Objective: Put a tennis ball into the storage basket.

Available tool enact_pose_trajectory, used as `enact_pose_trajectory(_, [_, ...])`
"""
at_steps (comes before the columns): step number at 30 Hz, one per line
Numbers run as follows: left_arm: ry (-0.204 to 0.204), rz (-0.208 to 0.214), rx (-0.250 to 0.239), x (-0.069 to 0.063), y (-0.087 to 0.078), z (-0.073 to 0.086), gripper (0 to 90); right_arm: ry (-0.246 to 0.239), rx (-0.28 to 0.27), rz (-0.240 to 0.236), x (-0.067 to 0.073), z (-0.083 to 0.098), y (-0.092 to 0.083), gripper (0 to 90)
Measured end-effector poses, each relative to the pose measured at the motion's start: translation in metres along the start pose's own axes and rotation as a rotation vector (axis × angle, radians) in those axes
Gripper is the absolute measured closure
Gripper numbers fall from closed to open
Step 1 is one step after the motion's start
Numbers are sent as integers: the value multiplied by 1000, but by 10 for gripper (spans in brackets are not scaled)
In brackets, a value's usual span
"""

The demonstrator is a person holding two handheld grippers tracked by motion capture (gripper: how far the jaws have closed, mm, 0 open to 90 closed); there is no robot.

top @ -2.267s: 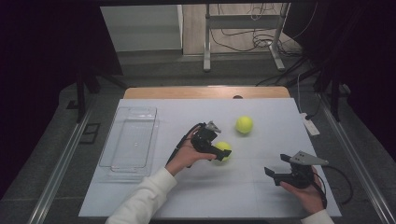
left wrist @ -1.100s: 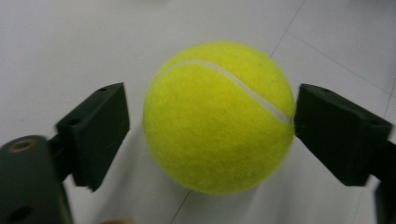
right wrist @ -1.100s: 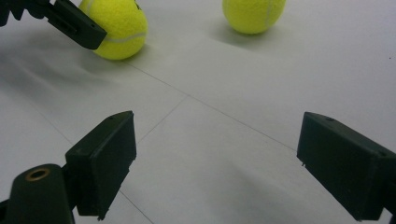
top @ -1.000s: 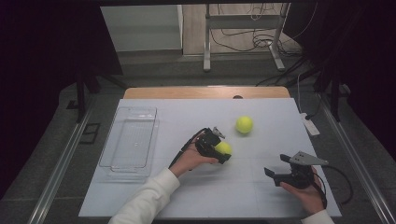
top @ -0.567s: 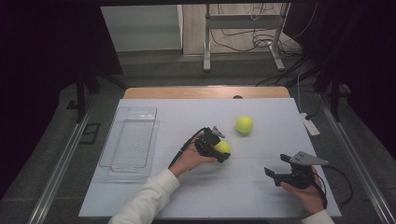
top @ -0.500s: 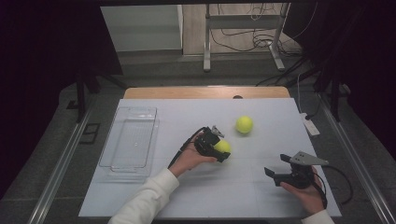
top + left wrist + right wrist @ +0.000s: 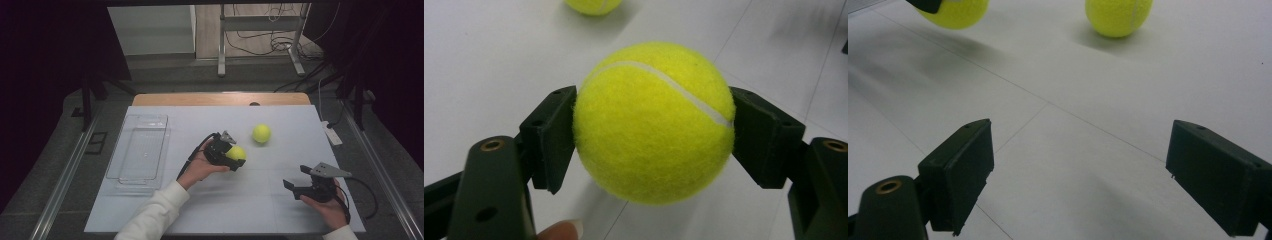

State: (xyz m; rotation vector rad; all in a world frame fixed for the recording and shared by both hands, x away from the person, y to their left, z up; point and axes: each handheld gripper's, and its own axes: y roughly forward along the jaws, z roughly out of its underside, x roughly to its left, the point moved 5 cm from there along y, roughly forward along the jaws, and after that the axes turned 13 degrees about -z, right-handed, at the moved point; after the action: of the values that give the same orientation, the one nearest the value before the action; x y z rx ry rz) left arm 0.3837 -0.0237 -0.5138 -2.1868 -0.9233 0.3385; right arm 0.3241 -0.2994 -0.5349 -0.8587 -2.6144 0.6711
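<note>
Two forearms come in from the near edge of the table (image 7: 150, 210). One hand reaches toward mid-table with the left gripper (image 7: 231, 156), its jaws clamped on a tennis ball (image 7: 654, 122), fuzzy yellow with a curved white seam, pinched at both sides and lifted just off the surface. A second tennis ball (image 7: 261, 133) lies just beyond it. Low at the near right, the right gripper (image 7: 296, 181) has its jaws wide apart, holding nothing.
</note>
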Motion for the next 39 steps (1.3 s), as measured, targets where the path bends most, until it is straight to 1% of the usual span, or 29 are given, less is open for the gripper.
enact_pose_trajectory(5, [3, -2, -18, 2, -7, -1, 266, -1, 1, 0, 0, 0, 0, 124])
enact_pose_trajectory(11, [-5, -3, -45, 3, -16, -3, 266, -1, 3, -3, 0, 0, 1, 124])
enact_pose_trajectory(19, [-3, -6, -69, 6, -23, -6, 266, -5, 5, -3, 0, 0, 1, 124])
enact_pose_trajectory(26, [-16, -8, -92, 8, -31, -9, 266, -5, 5, -3, 0, 0, 0, 124])
enact_pose_trajectory(30, [-16, -11, -107, 9, -36, -11, 266, -6, 2, -4, 0, 0, 0, 124])
enact_pose_trajectory(39, [-37, -12, -141, 13, -47, -15, 266, -6, 1, -3, 0, 0, 0, 124])
